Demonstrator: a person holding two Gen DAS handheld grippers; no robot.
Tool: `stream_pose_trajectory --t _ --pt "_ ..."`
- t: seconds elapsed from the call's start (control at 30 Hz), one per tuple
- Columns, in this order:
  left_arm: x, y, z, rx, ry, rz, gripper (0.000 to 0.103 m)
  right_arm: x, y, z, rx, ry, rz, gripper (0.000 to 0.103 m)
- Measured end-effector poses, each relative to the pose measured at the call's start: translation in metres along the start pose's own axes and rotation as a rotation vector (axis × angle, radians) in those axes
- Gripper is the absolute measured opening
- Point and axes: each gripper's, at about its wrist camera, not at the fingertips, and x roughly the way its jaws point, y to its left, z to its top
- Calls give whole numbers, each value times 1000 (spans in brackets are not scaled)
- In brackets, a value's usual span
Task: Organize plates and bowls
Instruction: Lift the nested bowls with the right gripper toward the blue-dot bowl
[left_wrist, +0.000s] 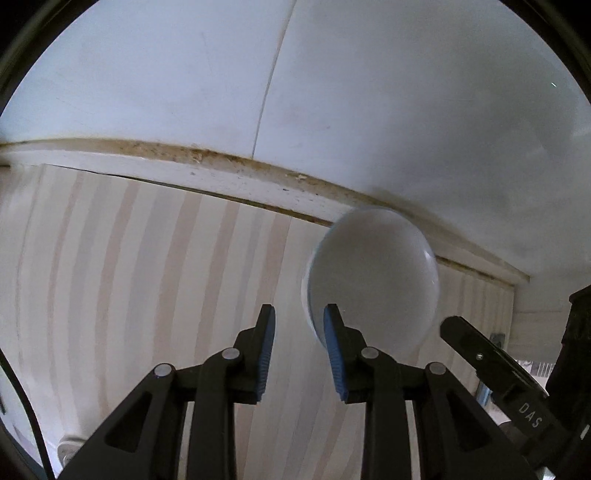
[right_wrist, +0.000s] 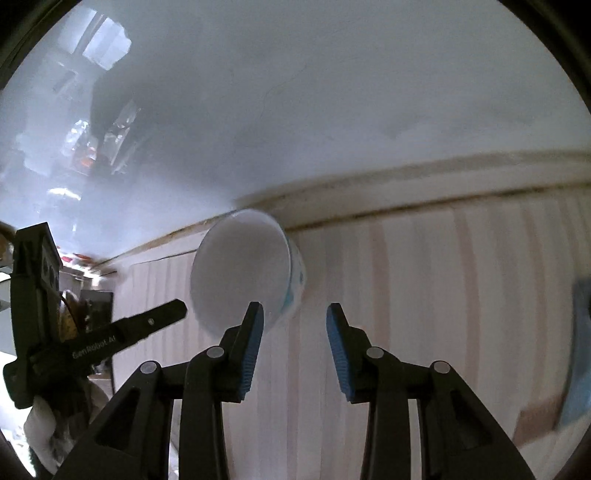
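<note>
A white bowl (left_wrist: 373, 277) with blue marks on its outside lies tipped on its side on the striped tabletop (left_wrist: 147, 277), near the wall. In the right wrist view the bowl (right_wrist: 243, 269) shows its white inside, mouth toward me. My left gripper (left_wrist: 299, 314) is open and empty, with its right fingertip in front of the bowl's lower left rim. My right gripper (right_wrist: 295, 312) is open and empty, with its left fingertip in front of the bowl's lower right rim. No plates are in view.
A glossy white wall (left_wrist: 369, 92) rises behind the table's stained back edge (left_wrist: 221, 173). The right gripper's body (left_wrist: 491, 365) shows at the right of the left view; the left gripper's body (right_wrist: 110, 339) shows at the left of the right view. A blue object (right_wrist: 580, 354) blurs at far right.
</note>
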Motion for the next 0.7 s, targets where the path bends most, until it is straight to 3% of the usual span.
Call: stream_pose_trajectory --t 0.17,0.2,0.23,0.3,0.43,0.7 --pt "20 6 10 -15 12 -41 24 36 6 12 -12 30 -25 37" --pt "20 7 10 -16 2 -46 24 41 7 12 -16 29 -31 34" --pt "19 6 10 -12 -14 -57 22 45 8 11 -21 29 -37 20" --pt "19 1 10 -2 -20 -65 17 50 9 8 -24 20 -29 15" --pt "12 -12 4 53 -47 -2 16 51 16 3 -66 8 -64 14" --pt "2 -25 -7 65 -62 13 16 46 17 -4 -72 19 -56 14"
